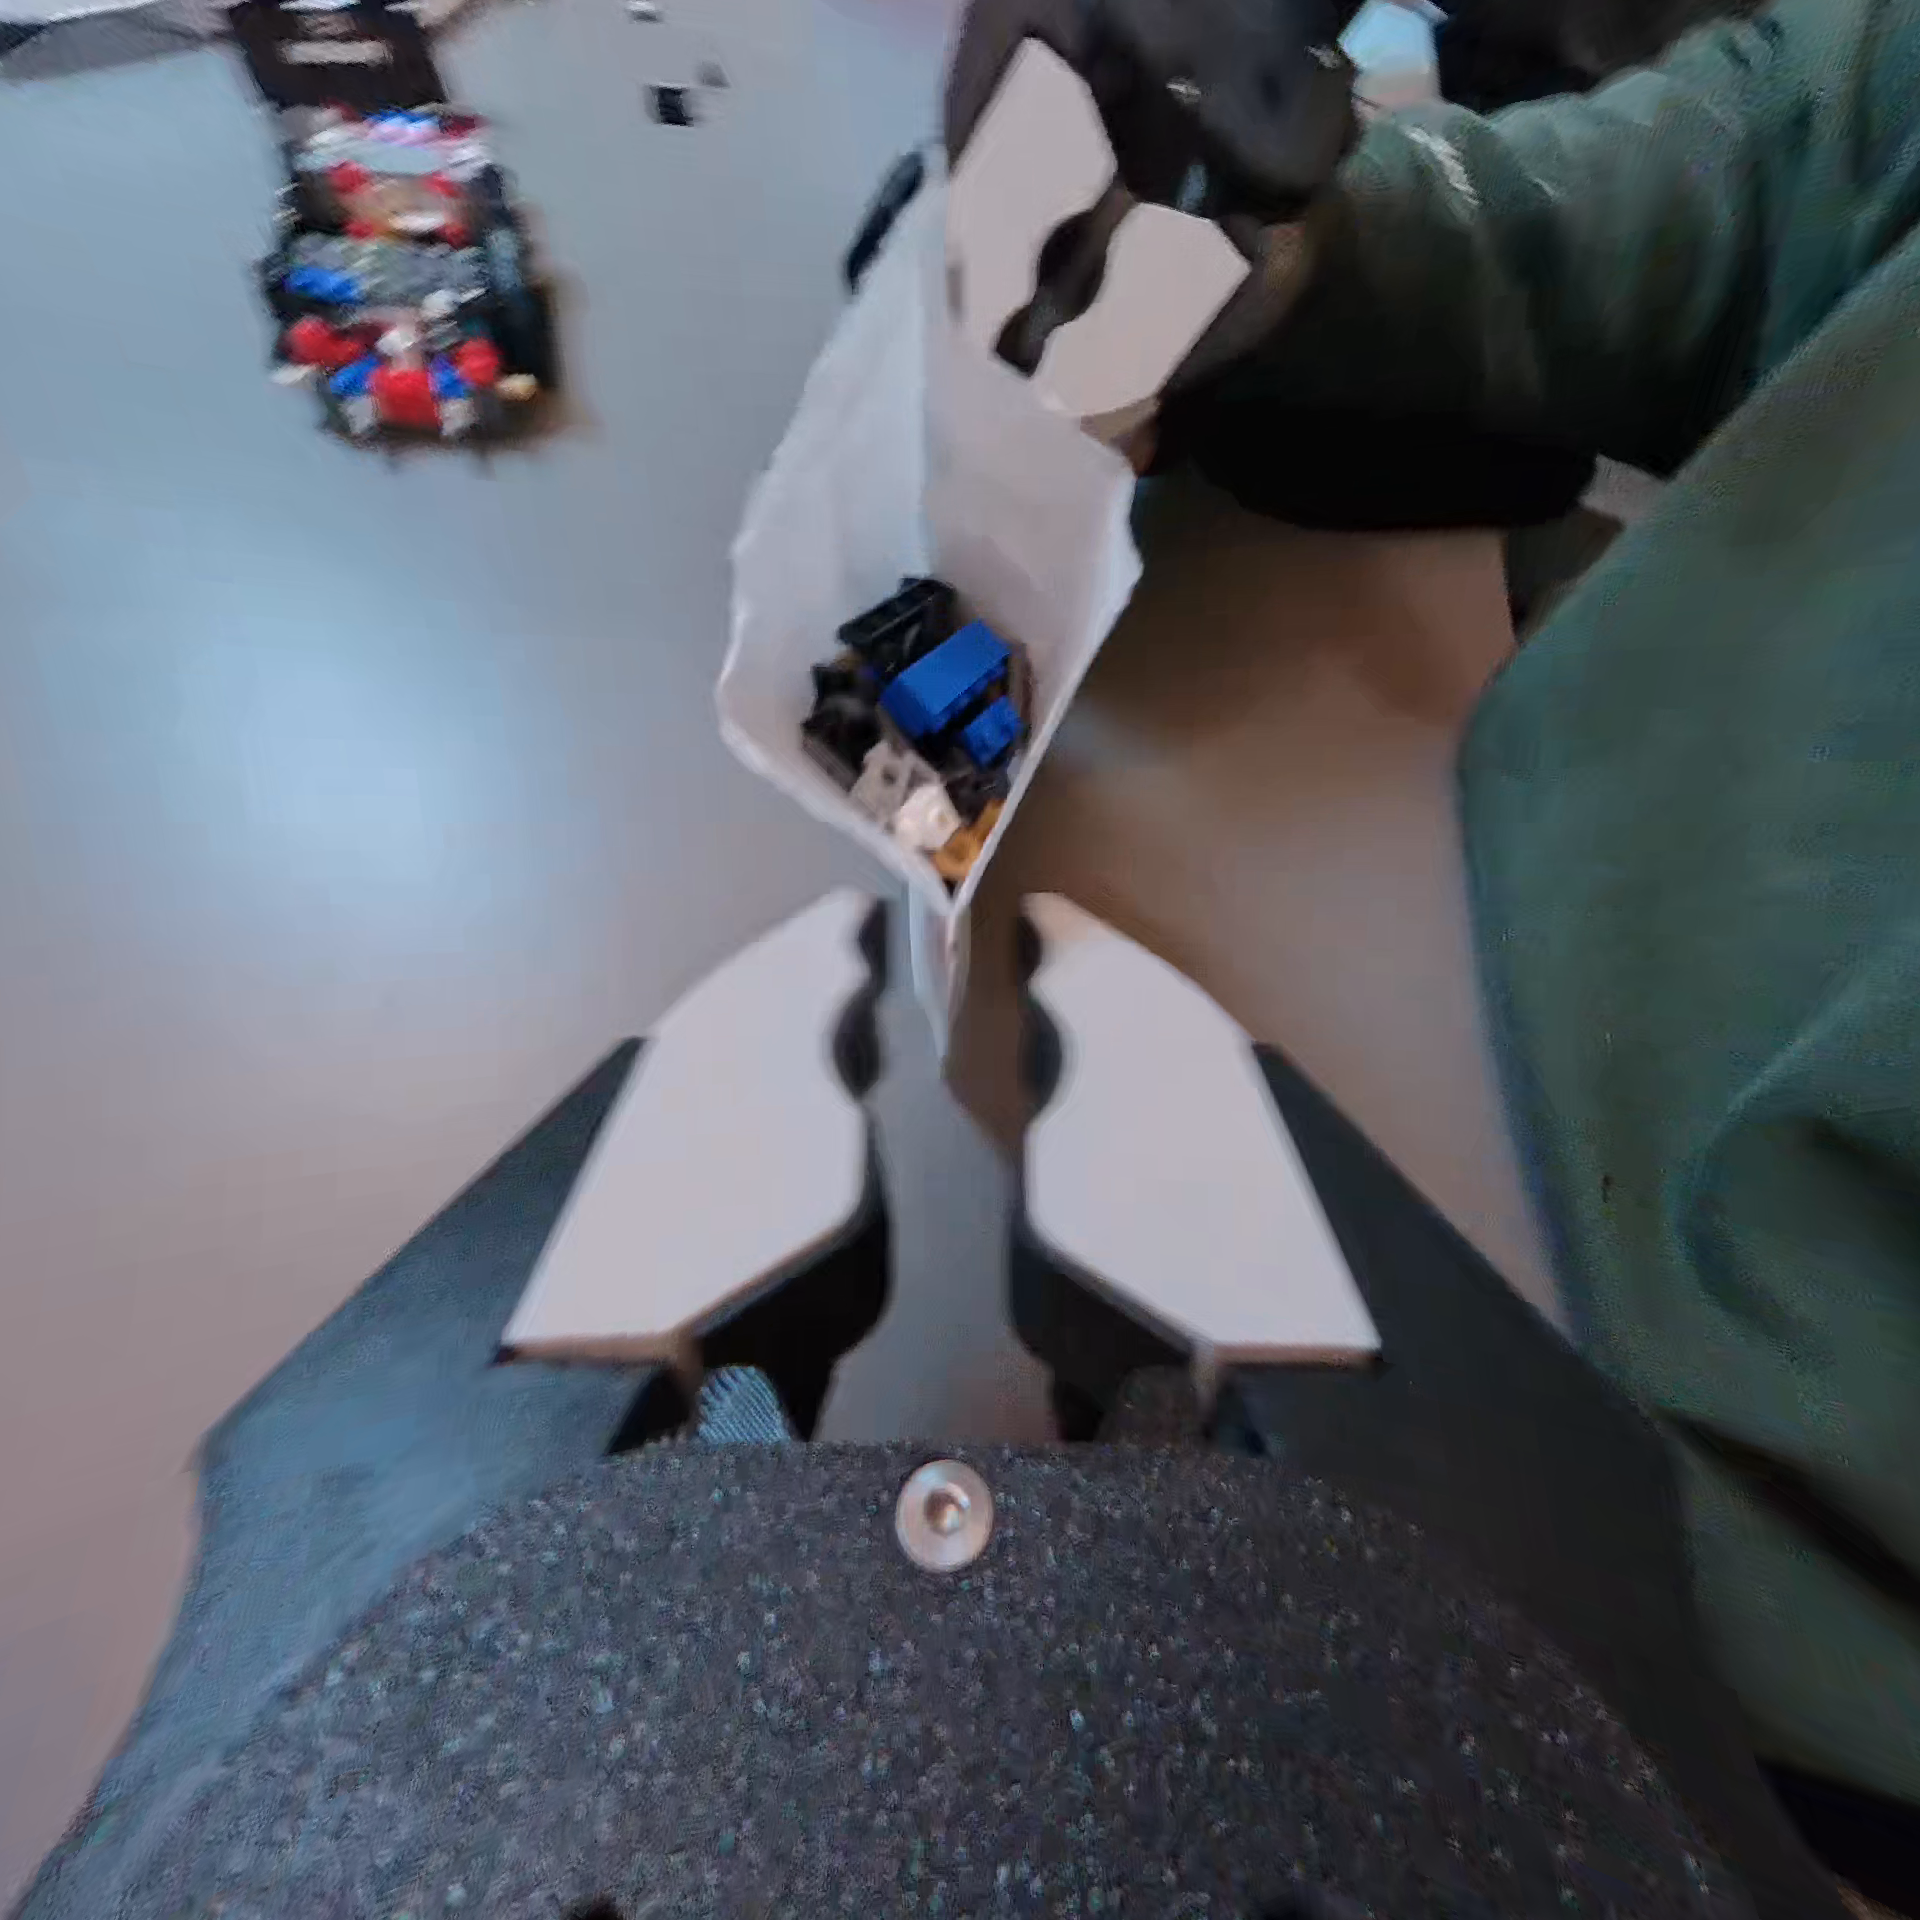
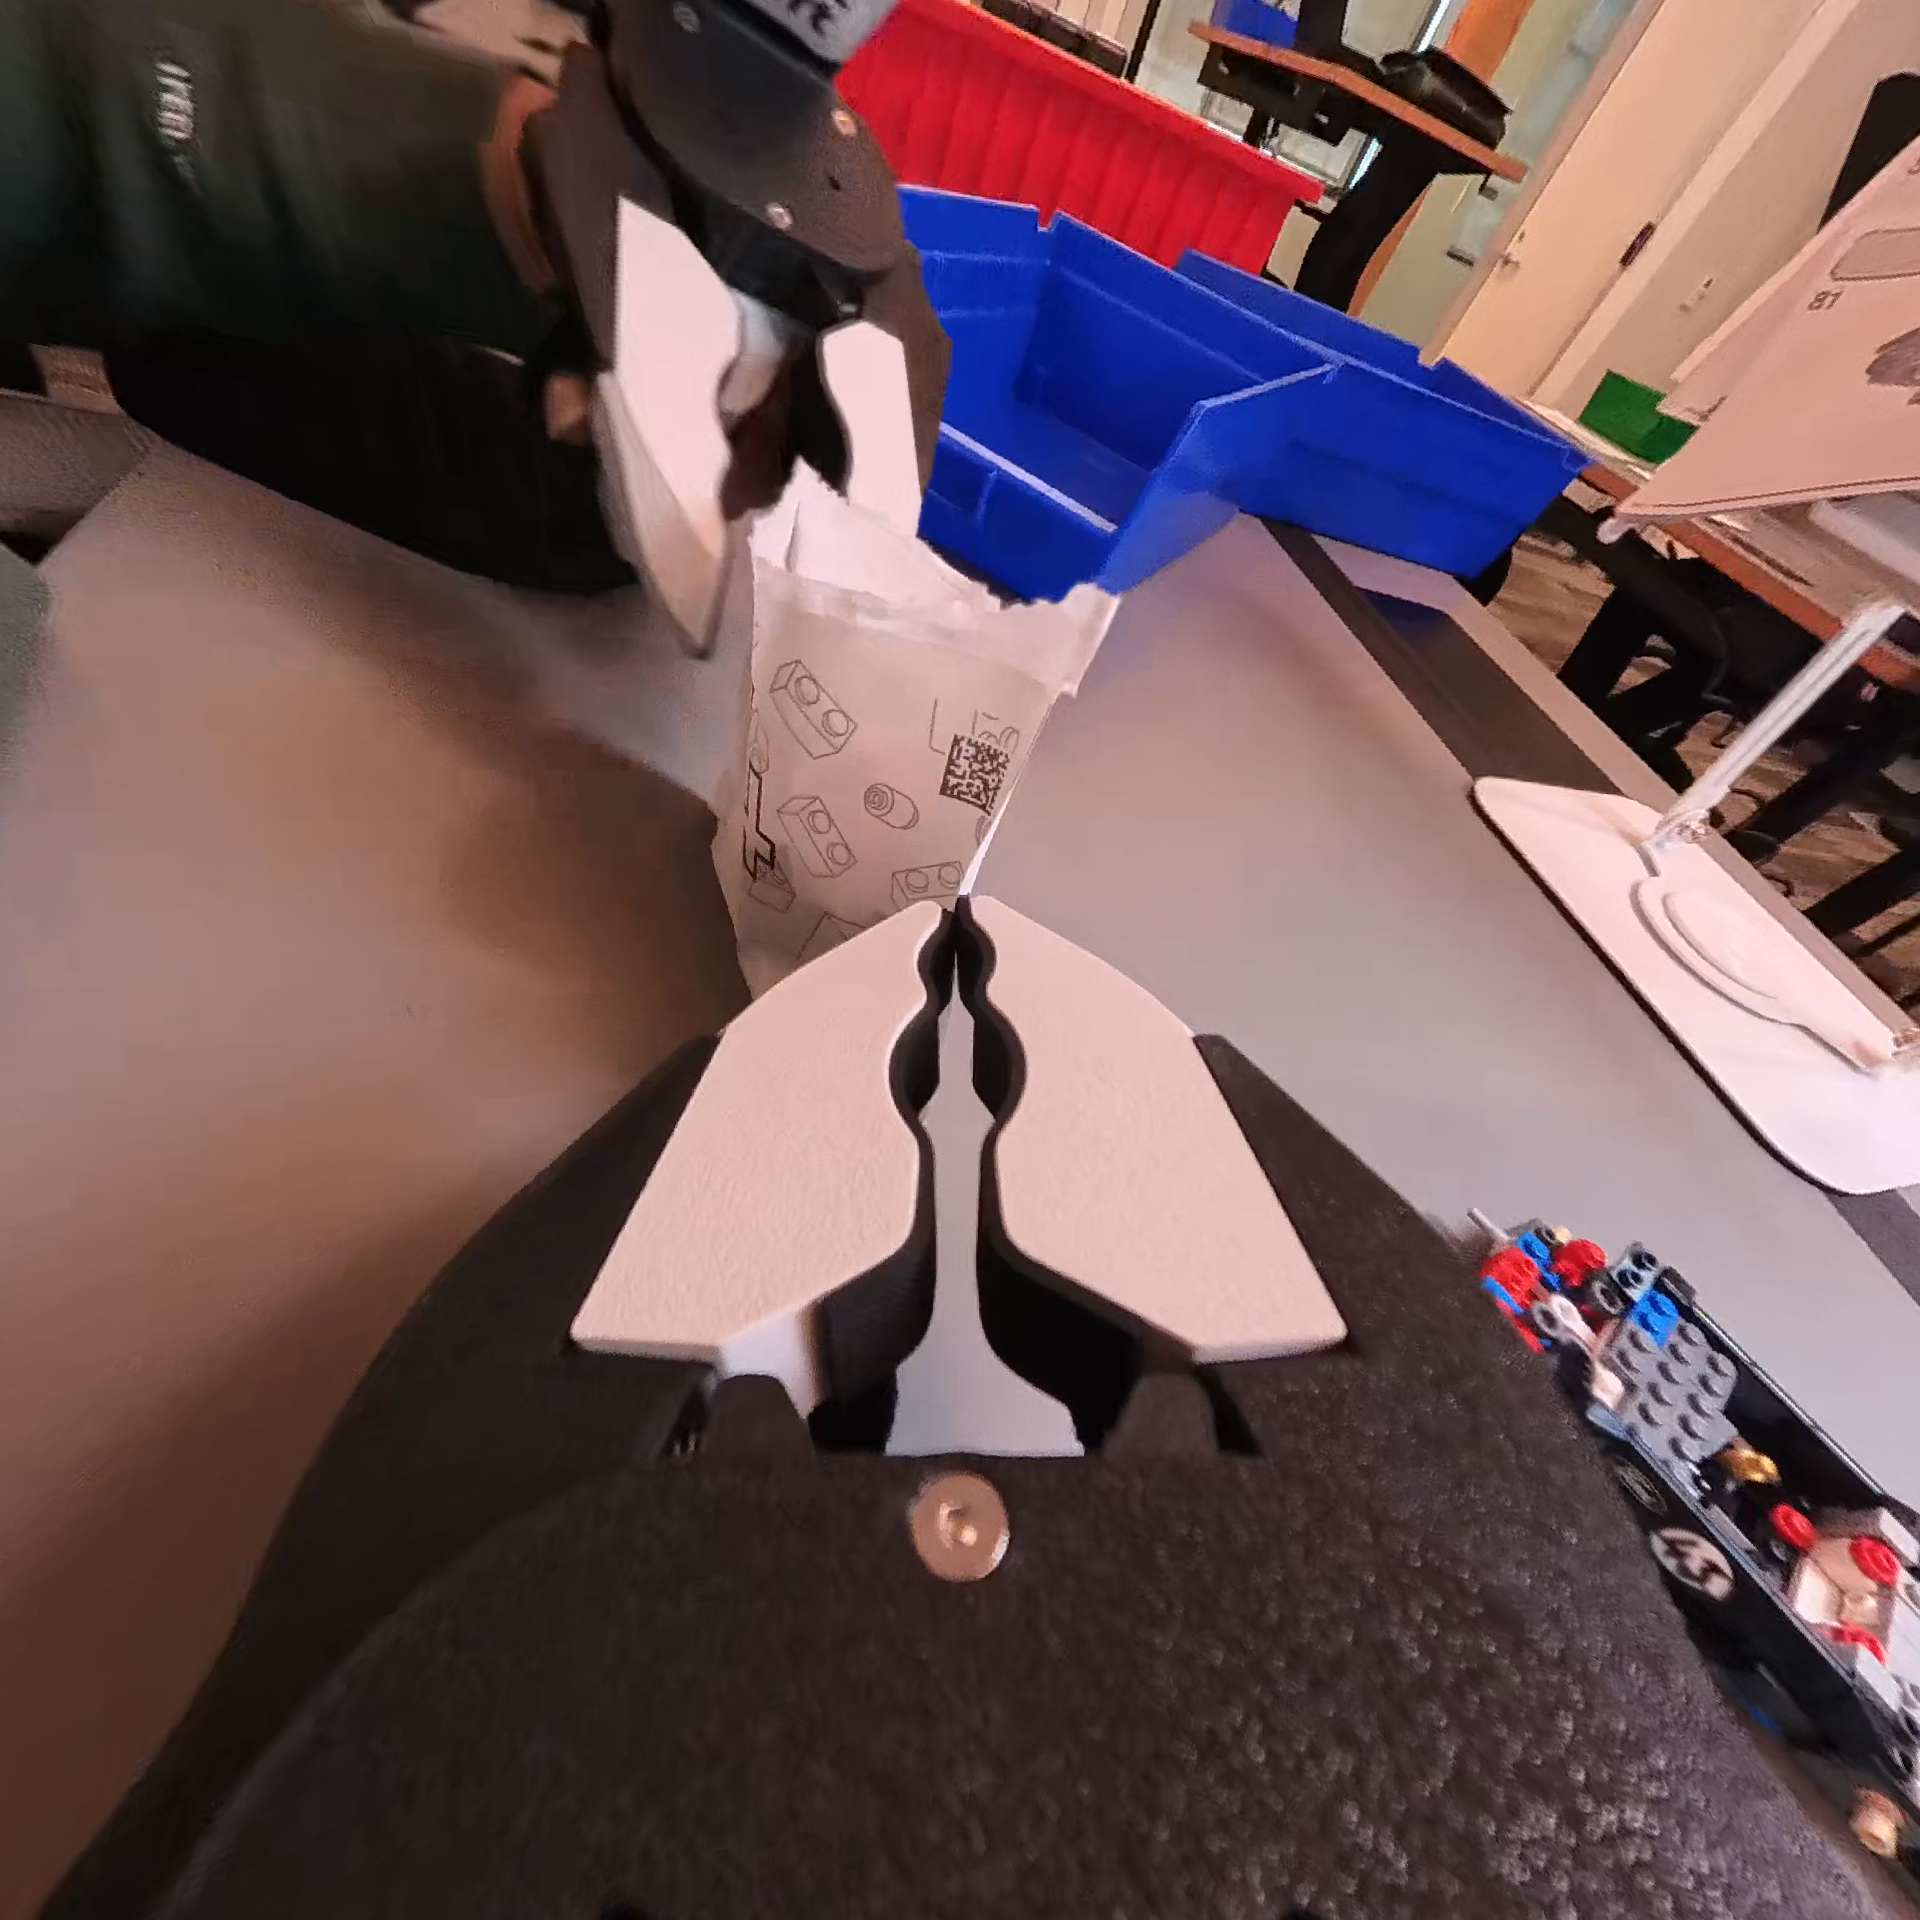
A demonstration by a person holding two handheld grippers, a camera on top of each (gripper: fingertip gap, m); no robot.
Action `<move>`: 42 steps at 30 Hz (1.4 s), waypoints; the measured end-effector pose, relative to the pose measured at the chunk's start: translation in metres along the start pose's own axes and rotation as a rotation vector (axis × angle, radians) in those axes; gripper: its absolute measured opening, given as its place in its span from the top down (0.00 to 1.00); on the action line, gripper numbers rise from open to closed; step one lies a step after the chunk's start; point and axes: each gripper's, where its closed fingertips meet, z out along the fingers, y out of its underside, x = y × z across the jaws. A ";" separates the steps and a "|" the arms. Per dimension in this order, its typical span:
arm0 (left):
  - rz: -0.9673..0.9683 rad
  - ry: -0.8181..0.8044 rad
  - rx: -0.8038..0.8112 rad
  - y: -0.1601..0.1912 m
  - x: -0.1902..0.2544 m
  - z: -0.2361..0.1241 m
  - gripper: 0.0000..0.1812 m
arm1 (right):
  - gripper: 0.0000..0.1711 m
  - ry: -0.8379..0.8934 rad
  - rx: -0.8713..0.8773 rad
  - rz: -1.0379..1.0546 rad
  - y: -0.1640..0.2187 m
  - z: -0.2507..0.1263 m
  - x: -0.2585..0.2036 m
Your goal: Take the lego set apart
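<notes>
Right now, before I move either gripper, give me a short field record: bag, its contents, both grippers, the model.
bag: white paper bag, mouth open, between the two grippers
contents: loose blue, black, white and tan pieces deep inside
right gripper: shut on one edge of the bag
left gripper: jaws apart, the opposite bag edge passes between them, no clamp visible
lego model: partly assembled, on the table, clear of both grippers
blue bin: on the table behind the bag
</notes>
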 end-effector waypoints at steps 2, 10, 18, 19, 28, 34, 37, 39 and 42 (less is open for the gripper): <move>0.128 -0.005 -0.033 -0.008 -0.009 0.009 1.00 | 1.00 -0.009 -0.020 -0.011 0.006 -0.006 0.001; 0.311 -0.038 0.065 -0.015 -0.023 0.021 1.00 | 0.80 -0.090 -0.047 0.165 0.012 -0.018 0.005; 0.288 -0.028 0.110 -0.022 -0.020 0.007 1.00 | 1.00 -0.202 -0.020 0.177 0.007 -0.014 -0.005; 0.311 -0.025 0.085 -0.020 -0.016 0.010 1.00 | 1.00 -0.202 -0.039 0.167 0.009 -0.013 -0.007; 0.260 -0.017 0.058 -0.007 -0.022 0.015 0.91 | 0.85 -0.124 -0.127 0.241 0.024 -0.012 0.003; 0.231 -0.025 0.115 -0.020 -0.023 0.006 1.00 | 1.00 -0.136 -0.041 0.237 0.005 -0.022 0.005; 0.262 -0.023 0.146 -0.026 -0.018 0.001 0.96 | 0.99 -0.146 -0.053 0.231 0.005 -0.022 0.002; 0.243 -0.027 0.105 -0.017 -0.020 0.007 0.73 | 0.81 -0.155 -0.104 0.252 0.014 -0.019 -0.001; 0.228 0.000 0.077 -0.011 -0.018 0.014 0.80 | 0.81 -0.171 -0.127 0.248 0.019 -0.015 -0.005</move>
